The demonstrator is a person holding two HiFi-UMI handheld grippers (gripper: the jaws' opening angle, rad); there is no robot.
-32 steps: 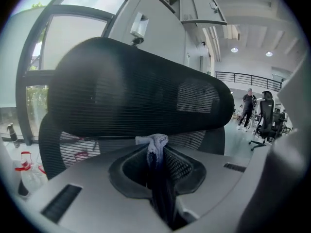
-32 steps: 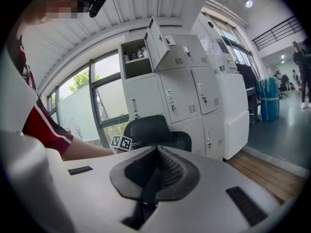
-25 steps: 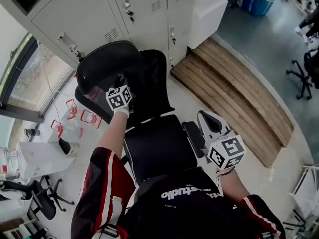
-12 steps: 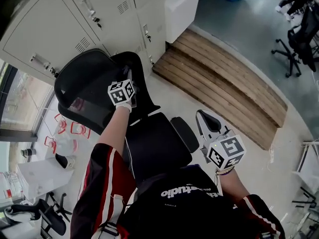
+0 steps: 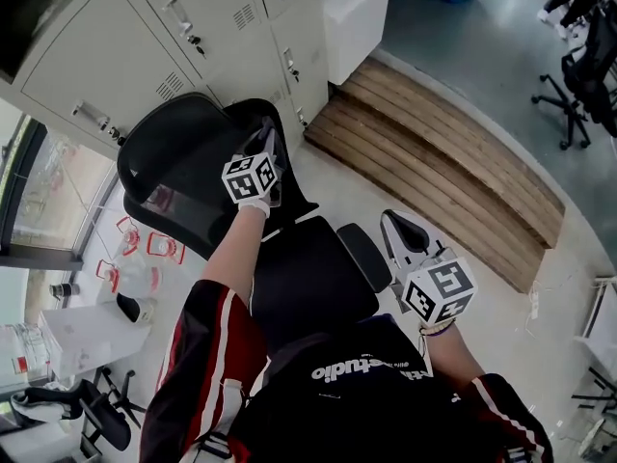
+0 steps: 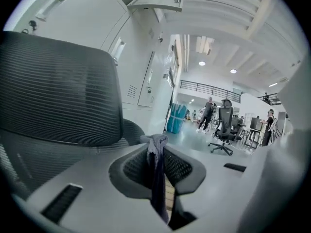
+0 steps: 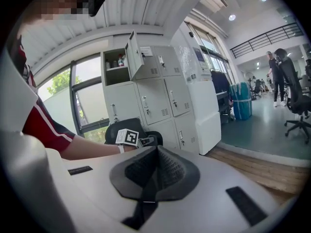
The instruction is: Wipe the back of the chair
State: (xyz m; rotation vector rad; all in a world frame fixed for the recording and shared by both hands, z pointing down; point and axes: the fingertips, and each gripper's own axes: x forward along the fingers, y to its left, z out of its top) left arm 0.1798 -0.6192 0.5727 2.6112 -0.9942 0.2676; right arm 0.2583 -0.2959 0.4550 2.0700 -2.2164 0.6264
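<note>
At the far left stand the pale grey metal lockers point(image 5: 116, 56). Just in front of them is the black mesh office chair point(image 5: 304, 283), turned so its curved mesh headrest point(image 5: 178, 167) and the back below it face the person.

The left tongs point(image 6: 160, 152) are raised to the upper part of the chair back, beside the headrest. They are pressed together on a small grey-purple cloth point(image 6: 157, 188), which hangs crumpled between them. From the gripper's own view the cloth looks close to the mesh, but I cannot tell whether it touches.

Further right, the right tongs point(image 7: 155, 152) are pressed together with nothing between them. They are held low, near the chair's grey padded armrest point(image 5: 403, 234) and well apart from the chair back. Beyond them lies the slatted wooden step point(image 5: 434, 162).

The wiping stroke itself seems to be in hand, near the top of the back. The next move likely calls for pressing the cloth flat against the mesh and drawing it down or across. The right tongs may need to steady the chair, since it could swivel.
</note>
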